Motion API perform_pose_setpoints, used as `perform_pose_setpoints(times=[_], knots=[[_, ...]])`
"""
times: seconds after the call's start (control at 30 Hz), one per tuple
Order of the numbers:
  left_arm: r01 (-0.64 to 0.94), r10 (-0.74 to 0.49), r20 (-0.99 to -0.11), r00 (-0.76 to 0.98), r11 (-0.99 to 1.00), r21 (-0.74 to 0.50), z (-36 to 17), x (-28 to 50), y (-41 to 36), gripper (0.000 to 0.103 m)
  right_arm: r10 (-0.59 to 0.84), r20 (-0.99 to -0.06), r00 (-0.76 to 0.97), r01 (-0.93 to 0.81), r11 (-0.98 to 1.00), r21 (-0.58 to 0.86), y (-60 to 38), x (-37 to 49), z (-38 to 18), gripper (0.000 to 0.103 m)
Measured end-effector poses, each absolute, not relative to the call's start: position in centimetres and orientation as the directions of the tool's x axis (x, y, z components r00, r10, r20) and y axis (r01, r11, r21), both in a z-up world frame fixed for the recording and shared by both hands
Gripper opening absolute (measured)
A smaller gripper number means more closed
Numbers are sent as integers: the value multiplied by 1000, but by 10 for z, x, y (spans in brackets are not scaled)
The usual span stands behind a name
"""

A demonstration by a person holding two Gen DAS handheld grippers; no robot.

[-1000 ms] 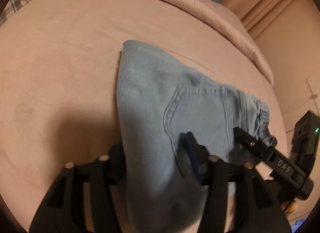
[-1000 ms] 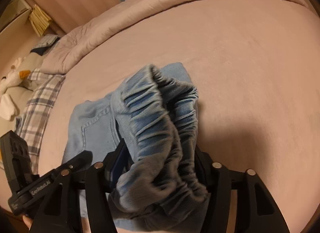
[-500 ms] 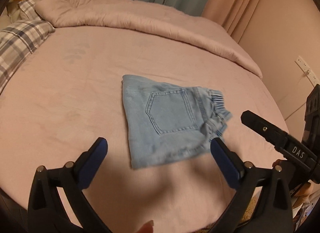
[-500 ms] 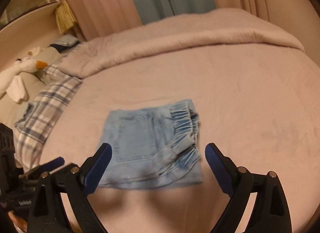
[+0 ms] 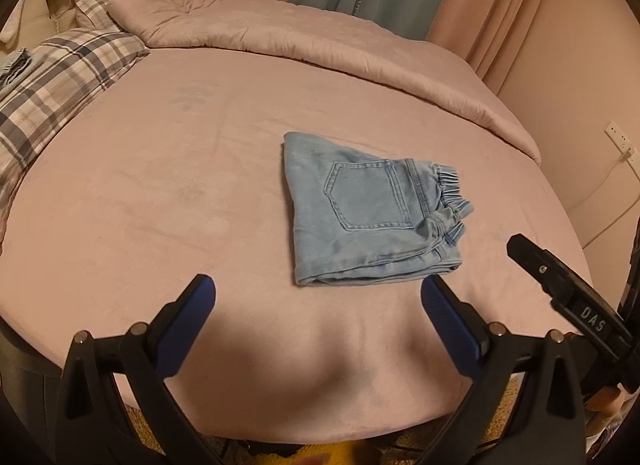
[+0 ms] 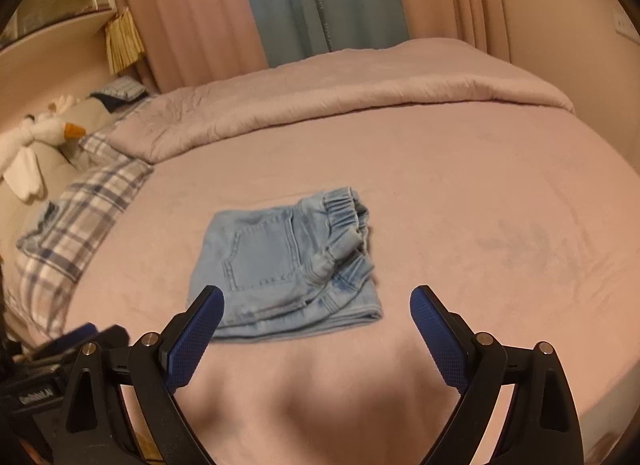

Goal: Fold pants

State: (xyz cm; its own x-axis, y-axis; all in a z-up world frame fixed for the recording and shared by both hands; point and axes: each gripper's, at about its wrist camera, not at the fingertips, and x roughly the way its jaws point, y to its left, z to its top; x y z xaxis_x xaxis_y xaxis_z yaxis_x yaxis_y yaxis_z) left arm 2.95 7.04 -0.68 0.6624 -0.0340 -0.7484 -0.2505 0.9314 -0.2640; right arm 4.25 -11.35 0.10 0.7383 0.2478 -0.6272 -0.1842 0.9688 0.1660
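We judge the folding done — the pants [image 5: 370, 211] lie in 1 compact stack on the bed [image 5: 160, 205]; both the left gripper [image 5: 318, 285] and the right gripper [image 6: 316, 295] are spread, holding nothing.

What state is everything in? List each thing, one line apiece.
pants: folded into a compact stack, flat on the bed, pocket up, held by nothing.
left gripper: open, empty, clear of the pants.
right gripper: open, empty, clear of the pants.
duvet: pushed back along the bed's far edge.
curtains: drawn.
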Motion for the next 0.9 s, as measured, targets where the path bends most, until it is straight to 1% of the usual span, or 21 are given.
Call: perform_pose_setpoints(times=[0.07, 0.2, 0.5, 0.9], knots=[[-249, -37, -748, 662, 931, -266, -6, 28, 69, 103, 230, -629, 742, -182, 973, 141, -111, 40, -1, 94], [-259, -18, -746, 665, 932, -253, -4, 24, 68, 103, 233, -634, 737, -183, 972, 144, -108, 38, -4, 94], [-258, -18, -742, 670, 931, -256, -3, 21, 68, 103, 204, -633, 746, -168, 979, 116, -103, 32, -4, 94], [-259, -46, -751, 659, 923, -283, -6, 22, 70, 103, 183, -636, 749, -157, 983, 99, -101, 31, -5, 94]])
